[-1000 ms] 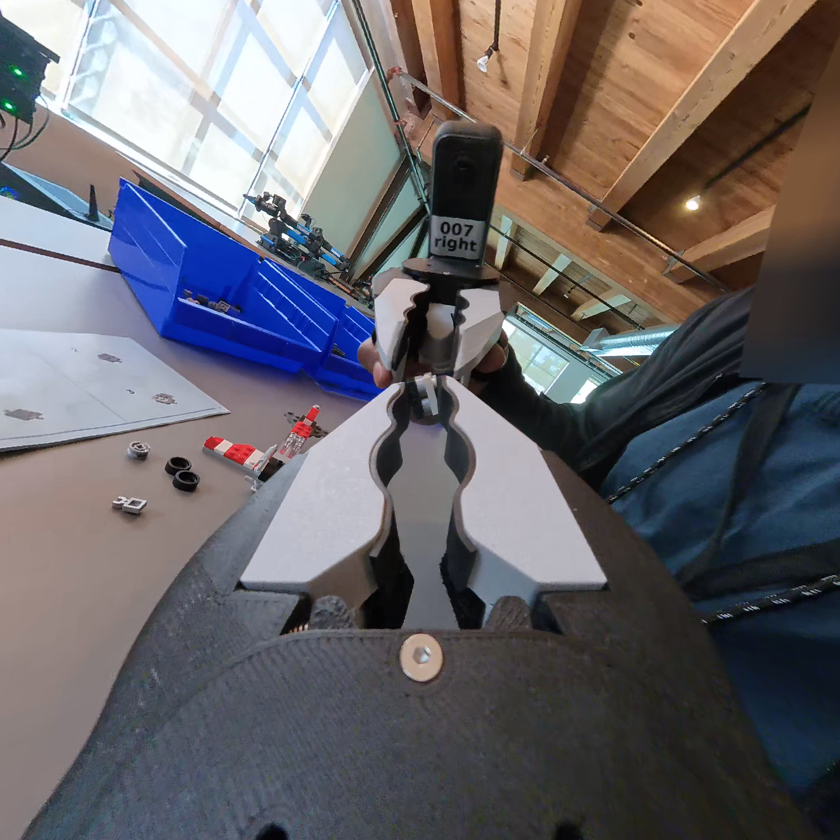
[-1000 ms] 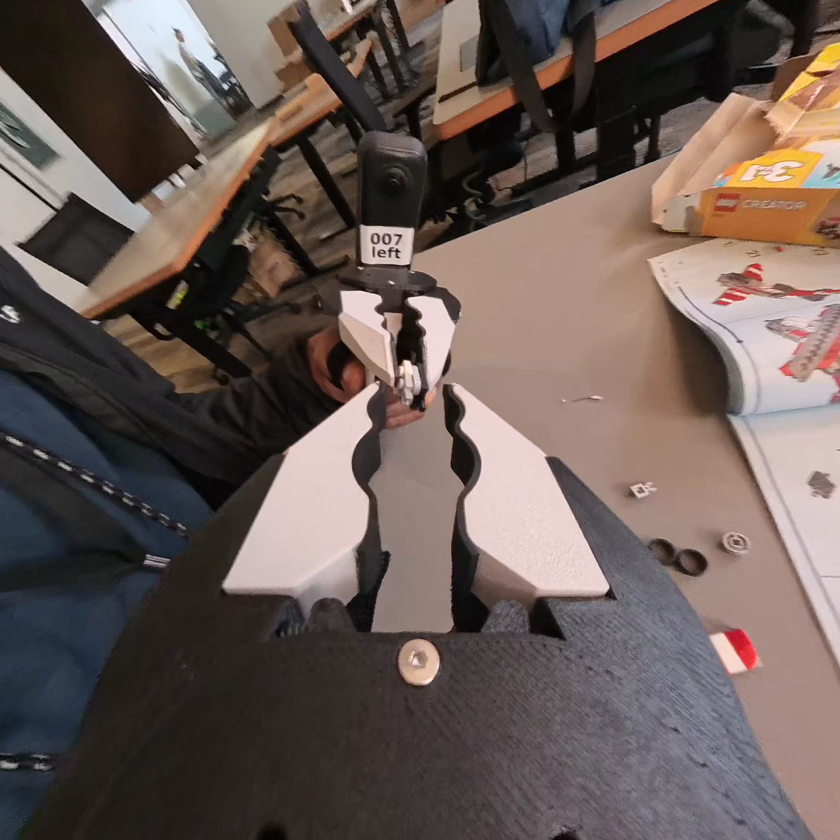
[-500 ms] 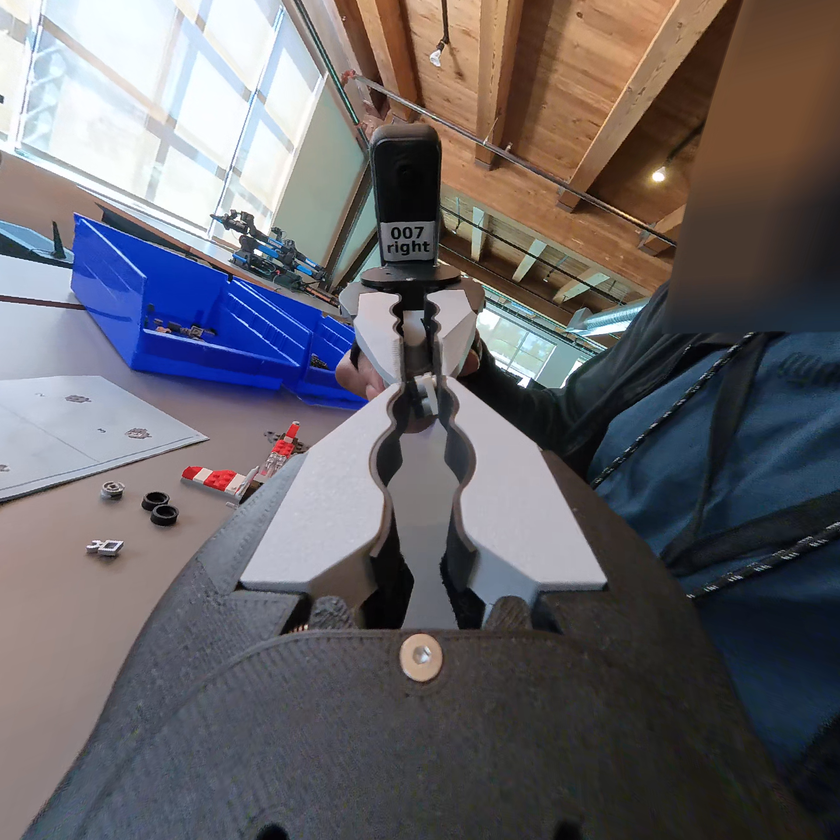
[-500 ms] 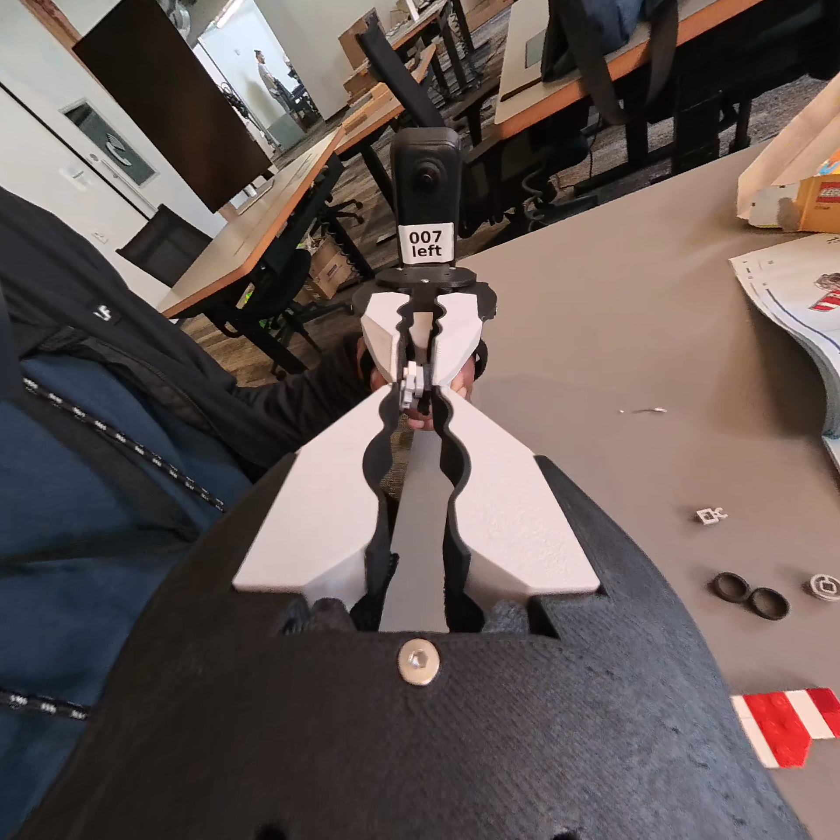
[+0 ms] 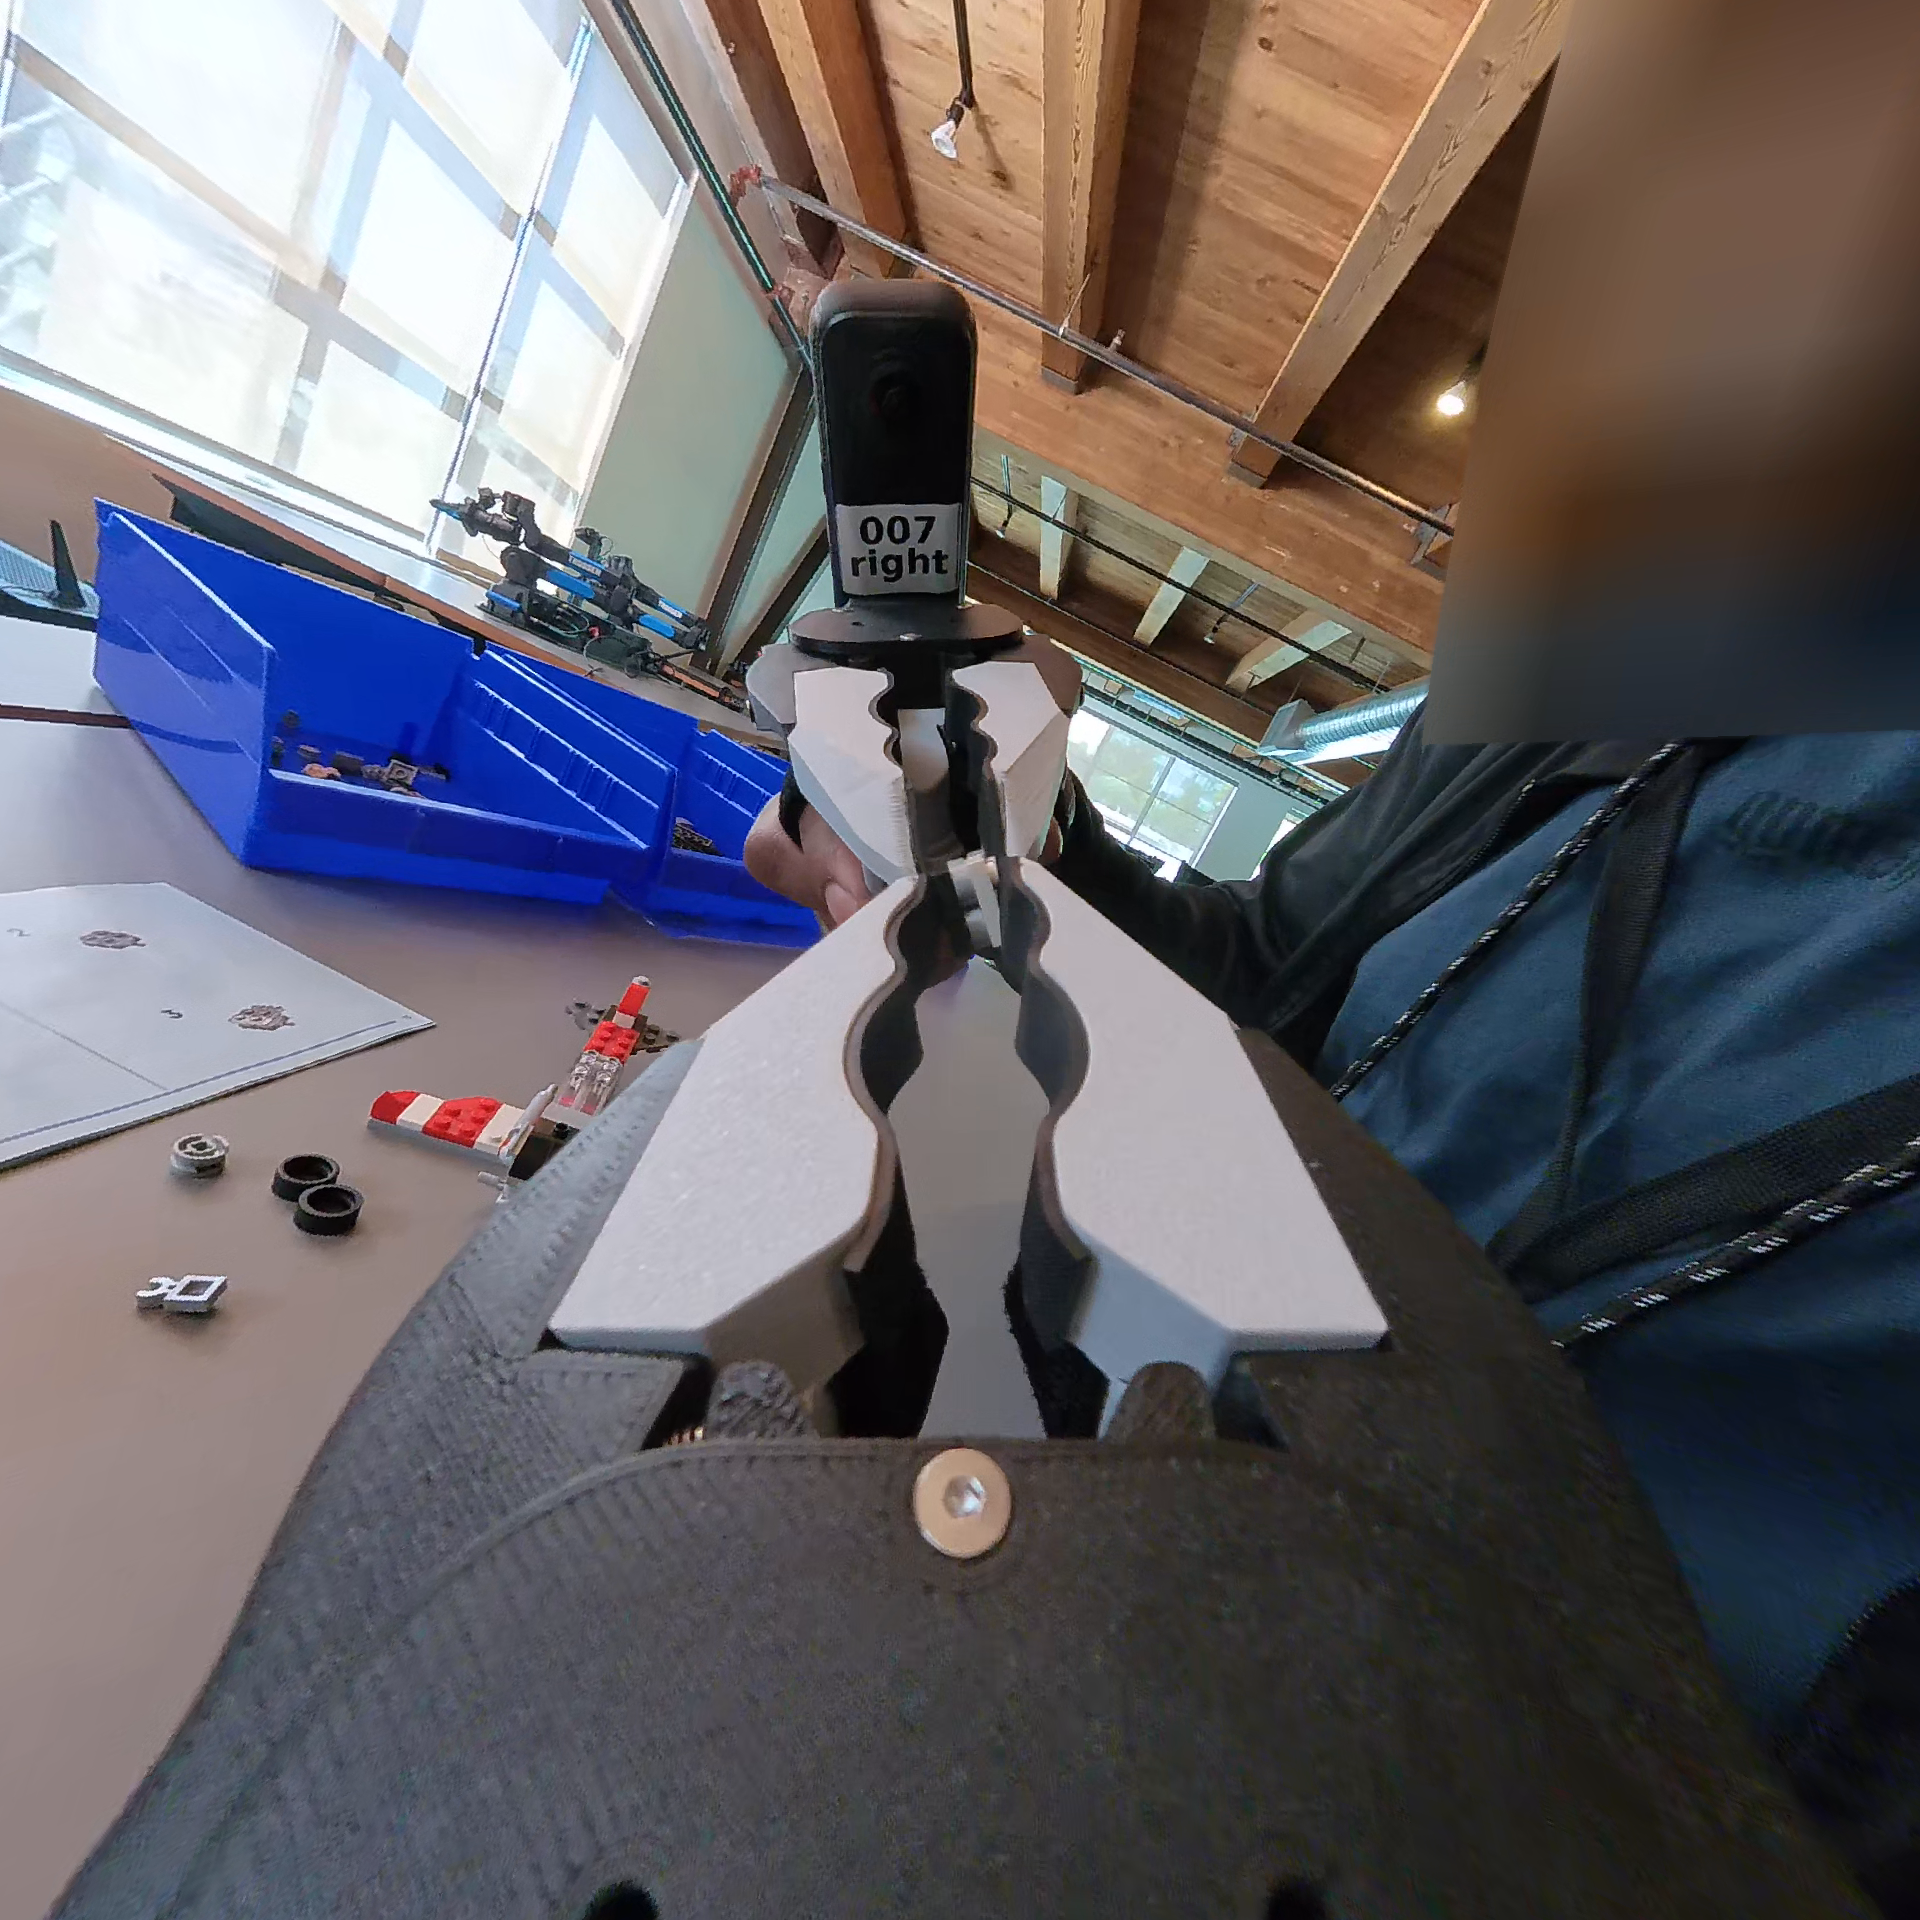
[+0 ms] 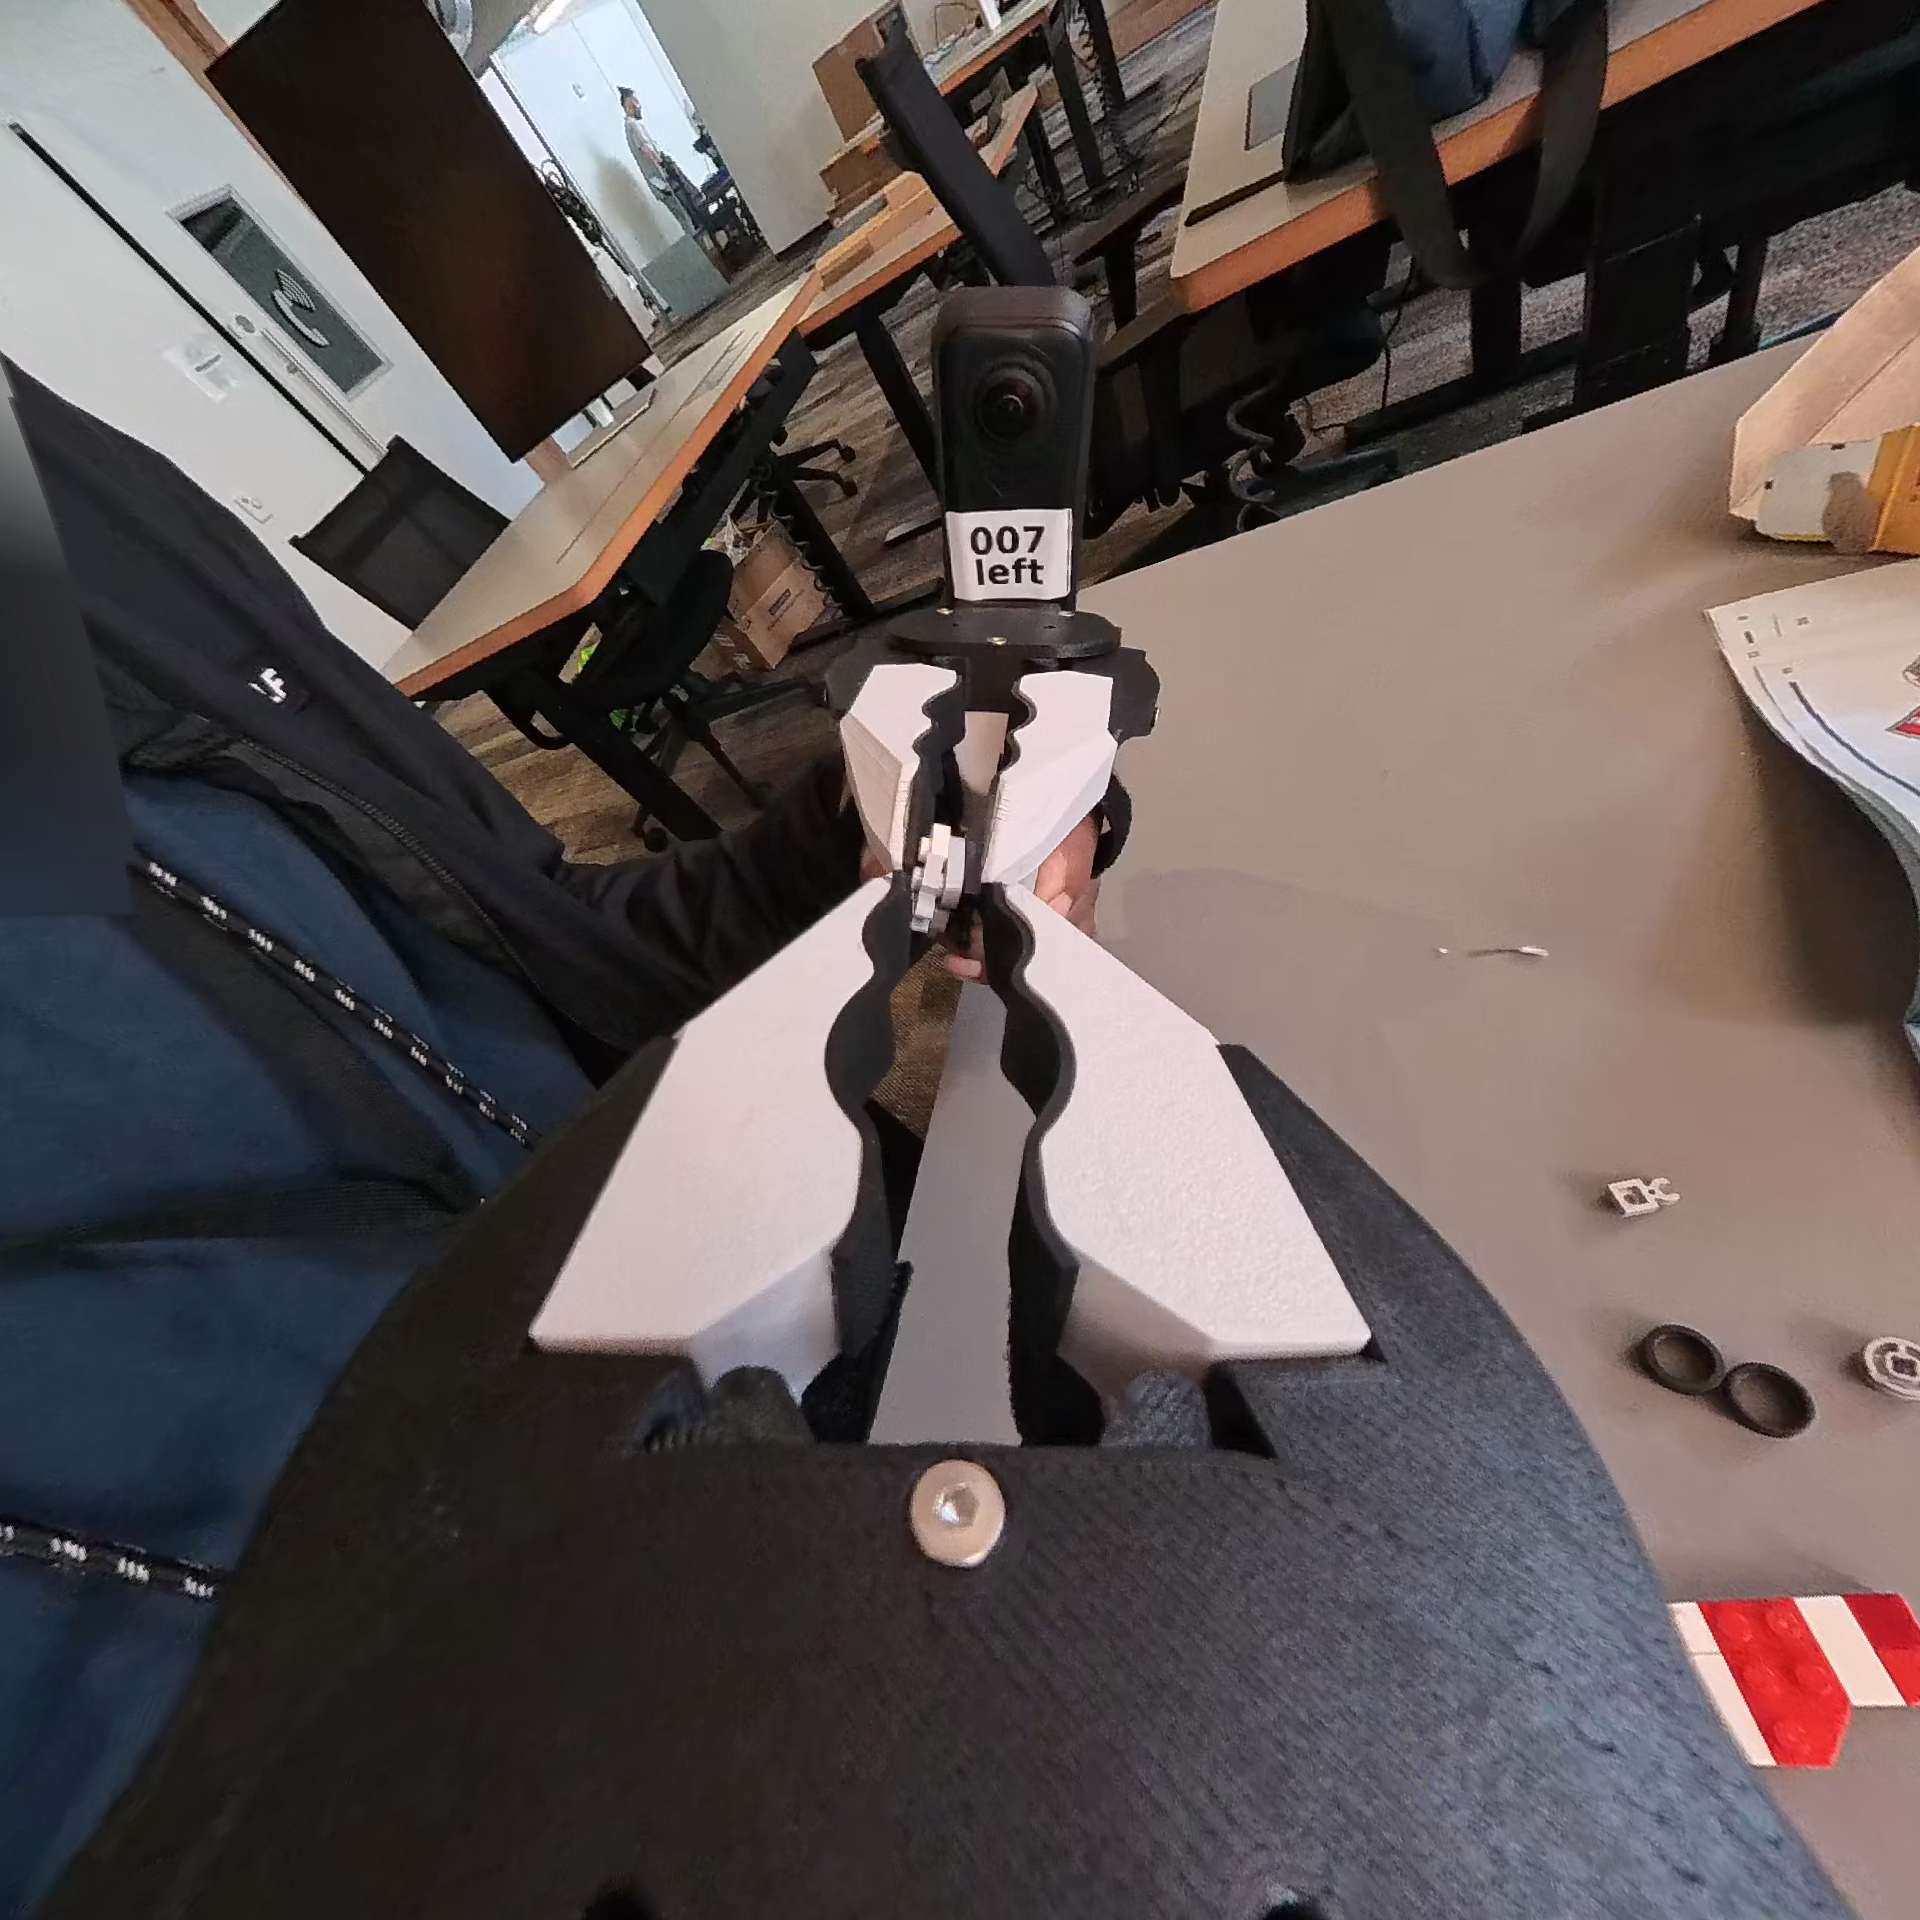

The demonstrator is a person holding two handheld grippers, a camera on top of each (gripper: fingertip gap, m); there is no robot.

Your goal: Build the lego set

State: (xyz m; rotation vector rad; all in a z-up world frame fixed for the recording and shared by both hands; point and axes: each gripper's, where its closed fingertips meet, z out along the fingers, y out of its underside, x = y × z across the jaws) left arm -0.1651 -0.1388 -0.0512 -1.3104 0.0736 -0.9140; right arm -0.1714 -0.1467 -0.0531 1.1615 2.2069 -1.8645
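Both grippers meet tip to tip in mid-air above the table (image 6: 1455, 790), w/ a small grey piece (image 5: 971, 894) between them. Left gripper (image 5: 961, 914) is narrowed at the tips and pinches that grey piece. In the right wrist view the same piece (image 6: 935, 873) sits at the tips of both tools. Right gripper (image 6: 951, 909) is also narrowed onto it, fingers nearly together; can't tell for sure if it grips the piece or just touches it.

On the table, well apart from the grippers: red/white wing (image 5: 452, 1117) w/ a part-built model (image 5: 613, 1039) just beside it, two black tires (image 5: 317, 1195) touching each other, a round grey part (image 5: 200, 1153) near them, a grey clip (image 5: 182, 1291). Booklet (image 5: 156, 997) lies open by the blue bin (image 5: 416, 748), which holds more bits. A cardboard box (image 6: 1839, 457) sits at the far edge in the right wrist view.
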